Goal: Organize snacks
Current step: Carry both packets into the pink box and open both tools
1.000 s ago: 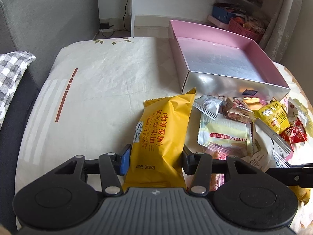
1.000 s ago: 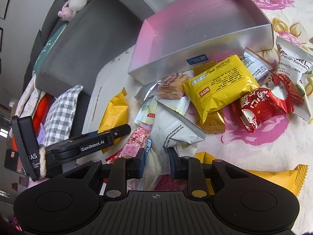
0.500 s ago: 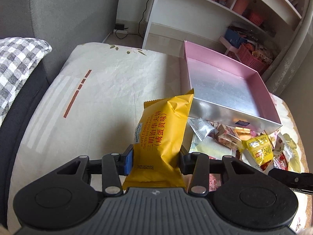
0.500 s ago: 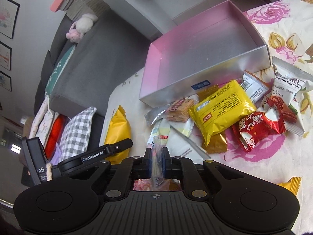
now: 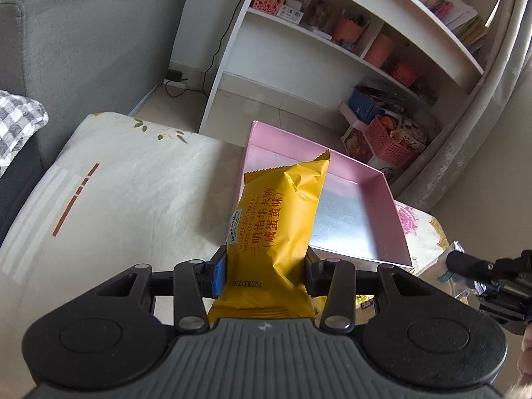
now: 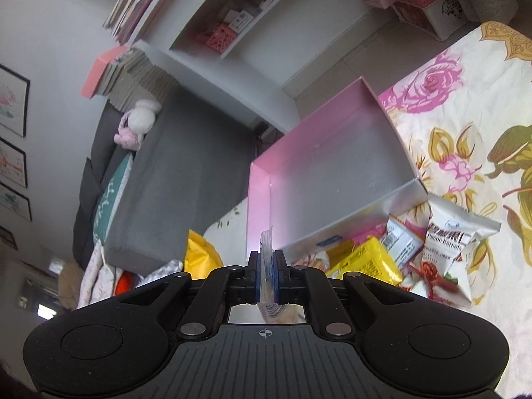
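– What have you got hold of?

– My left gripper (image 5: 266, 267) is clamped part-way open across the lower half of a puffy yellow foil waffle-sandwich packet (image 5: 277, 229), which stands tilted in front of the shallow pink-walled cardboard box with the silver floor (image 5: 362, 212). My right gripper (image 6: 266, 277) is pressed nearly shut on the flat edge of a thin, clear-and-pale snack sachet (image 6: 266, 259); I can't read what it is.

– Where are the rest?

– In a loose pile on the flowered cloth (image 6: 465, 126) against the box's near wall: a bright yellow packet (image 6: 369, 259), a white pecan-kernel bag (image 6: 449, 236), some others. The box looks empty.

– How will they handle?

– Light, I'd judge, and slick. The waffle packet is air-filled and probably crushable, so I grip across its width, not hard. The sachet is limp; its sealed edge seems the safest hold, though it may flop or slip.
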Tool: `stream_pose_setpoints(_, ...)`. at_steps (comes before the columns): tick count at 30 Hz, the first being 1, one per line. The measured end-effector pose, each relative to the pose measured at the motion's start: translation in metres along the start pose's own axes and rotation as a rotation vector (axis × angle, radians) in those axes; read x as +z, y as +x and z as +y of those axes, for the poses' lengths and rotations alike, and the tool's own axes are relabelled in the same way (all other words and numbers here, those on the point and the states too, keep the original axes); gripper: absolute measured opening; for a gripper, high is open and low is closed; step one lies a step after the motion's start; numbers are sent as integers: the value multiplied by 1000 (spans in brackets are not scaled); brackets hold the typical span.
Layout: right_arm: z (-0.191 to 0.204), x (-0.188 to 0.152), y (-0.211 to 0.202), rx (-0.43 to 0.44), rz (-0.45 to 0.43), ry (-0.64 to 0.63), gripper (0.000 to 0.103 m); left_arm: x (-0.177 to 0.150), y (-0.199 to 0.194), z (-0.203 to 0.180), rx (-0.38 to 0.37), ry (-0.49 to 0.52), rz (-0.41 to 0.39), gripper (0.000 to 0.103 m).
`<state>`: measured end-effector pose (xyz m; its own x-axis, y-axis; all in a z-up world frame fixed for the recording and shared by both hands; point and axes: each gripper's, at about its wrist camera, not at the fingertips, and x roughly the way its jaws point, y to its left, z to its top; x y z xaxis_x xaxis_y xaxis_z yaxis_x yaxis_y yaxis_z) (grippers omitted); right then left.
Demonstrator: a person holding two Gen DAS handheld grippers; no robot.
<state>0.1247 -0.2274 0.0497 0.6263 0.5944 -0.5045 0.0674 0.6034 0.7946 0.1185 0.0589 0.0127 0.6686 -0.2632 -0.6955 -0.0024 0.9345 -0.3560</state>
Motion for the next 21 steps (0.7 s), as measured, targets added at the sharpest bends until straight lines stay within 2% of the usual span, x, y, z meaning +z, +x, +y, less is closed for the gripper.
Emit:
stream_pose_setpoints(4,-8,20,-9,16,-81,46,8,7,9,-12,-28,36,-32,40)
stream_pose_setpoints(9,-10,38,-10,-20,-180,12,8,14,31,-25,-31,88,-48,40)
stream_pose_setpoints(15,-14,52,13,-52,-209,-36,8,21,55,-39,31,166,-93,40)
stream_pose_setpoints(21,-16,61,46,-85,-175,-113,8,20,71,-45,46,221,-104,40)
